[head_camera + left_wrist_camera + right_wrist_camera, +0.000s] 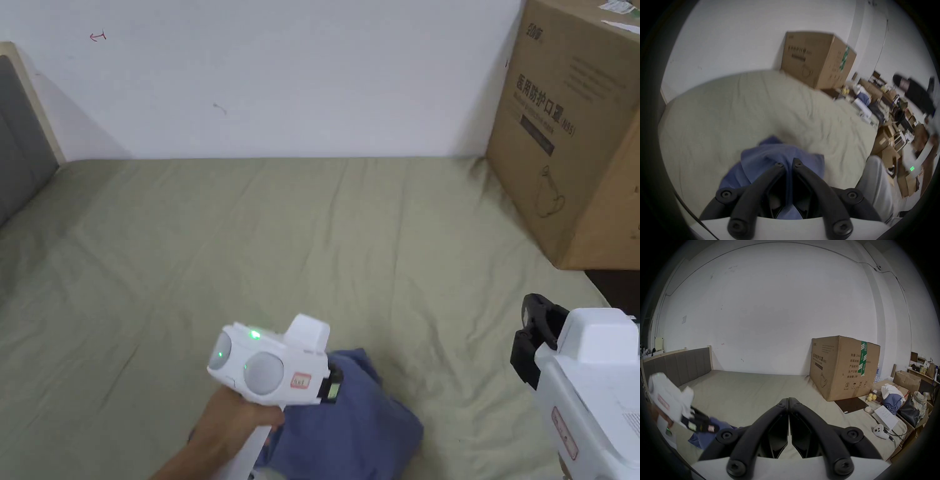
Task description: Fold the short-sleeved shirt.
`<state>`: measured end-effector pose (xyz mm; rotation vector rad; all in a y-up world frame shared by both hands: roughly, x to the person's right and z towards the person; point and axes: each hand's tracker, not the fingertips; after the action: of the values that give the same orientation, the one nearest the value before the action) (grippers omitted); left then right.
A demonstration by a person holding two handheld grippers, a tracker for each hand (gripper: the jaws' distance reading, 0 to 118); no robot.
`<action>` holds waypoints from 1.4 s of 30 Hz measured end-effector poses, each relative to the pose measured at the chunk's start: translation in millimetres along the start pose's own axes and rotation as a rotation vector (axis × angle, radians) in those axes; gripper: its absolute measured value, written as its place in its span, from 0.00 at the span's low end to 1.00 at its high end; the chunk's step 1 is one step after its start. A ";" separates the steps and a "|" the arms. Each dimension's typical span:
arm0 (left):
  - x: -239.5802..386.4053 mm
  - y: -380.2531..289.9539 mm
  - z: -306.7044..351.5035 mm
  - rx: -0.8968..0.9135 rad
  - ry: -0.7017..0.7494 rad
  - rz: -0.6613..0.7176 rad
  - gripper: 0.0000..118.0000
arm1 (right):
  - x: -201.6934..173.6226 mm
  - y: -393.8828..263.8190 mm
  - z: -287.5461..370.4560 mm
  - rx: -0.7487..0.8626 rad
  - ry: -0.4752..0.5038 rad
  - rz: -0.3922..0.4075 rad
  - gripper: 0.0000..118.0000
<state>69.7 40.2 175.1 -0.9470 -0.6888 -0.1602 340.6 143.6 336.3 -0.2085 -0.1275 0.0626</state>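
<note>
On the near edge of the olive bedsheet (262, 250), seen from the head view, the blue shirt (356, 431) lay bunched in a loose heap. The left gripper (331, 386), held in a hand (228, 425), sat just above the shirt's left side; how its jaws stood could not be told from there. The right gripper (531, 340) hung well apart at the near right, off the cloth. A cardboard box (569, 125) stood at the far right against the wall.

From the left gripper view, the left gripper (788, 164) had its jaws closed on a fold of the shirt (766, 160), the cloth running between them.

From the right gripper view, the right gripper (788, 402) had its jaws pressed together on nothing, above bare sheet (745, 386); the shirt (705, 438) lay at the near left beneath the left gripper (705, 425)
</note>
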 end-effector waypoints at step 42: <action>-31.0 -48.3 184.9 0.817 0.605 0.155 0.12 | -30.1 34.1 23.9 0.088 0.047 -0.014 0.00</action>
<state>-61.7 152.7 261.9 -0.1332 -0.0777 -0.0132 305.9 179.6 348.7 -0.1206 -0.0793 0.0495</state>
